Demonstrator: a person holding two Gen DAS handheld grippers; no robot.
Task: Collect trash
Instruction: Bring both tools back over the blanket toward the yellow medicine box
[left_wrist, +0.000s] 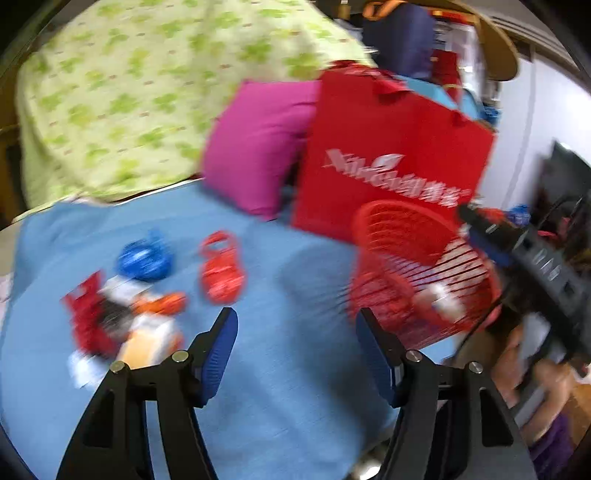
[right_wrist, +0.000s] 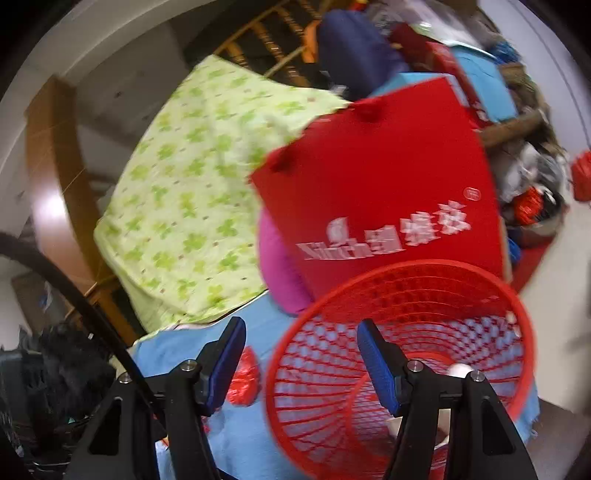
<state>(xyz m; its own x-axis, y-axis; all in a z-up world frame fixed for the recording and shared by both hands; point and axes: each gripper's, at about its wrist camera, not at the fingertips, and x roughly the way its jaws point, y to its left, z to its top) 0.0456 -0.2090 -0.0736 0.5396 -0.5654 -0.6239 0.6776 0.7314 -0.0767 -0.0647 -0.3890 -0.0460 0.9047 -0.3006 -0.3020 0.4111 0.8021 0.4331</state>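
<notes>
On the blue cloth lie a crumpled blue wrapper, a crumpled red wrapper and a pile of red, white and orange packets. My left gripper hangs open over bare cloth with nothing between its fingers; the trash is to its left. A red mesh basket stands to its right with a white scrap inside. My right gripper is open at the basket, whose near rim passes between the jaws untouched. A white piece lies in the basket, and the red wrapper lies just left of it.
Behind the basket stands a red shopping bag with white lettering, beside a magenta pillow and a green-patterned quilt. A person's hand holds the other gripper at the right. Piled clutter fills the far right.
</notes>
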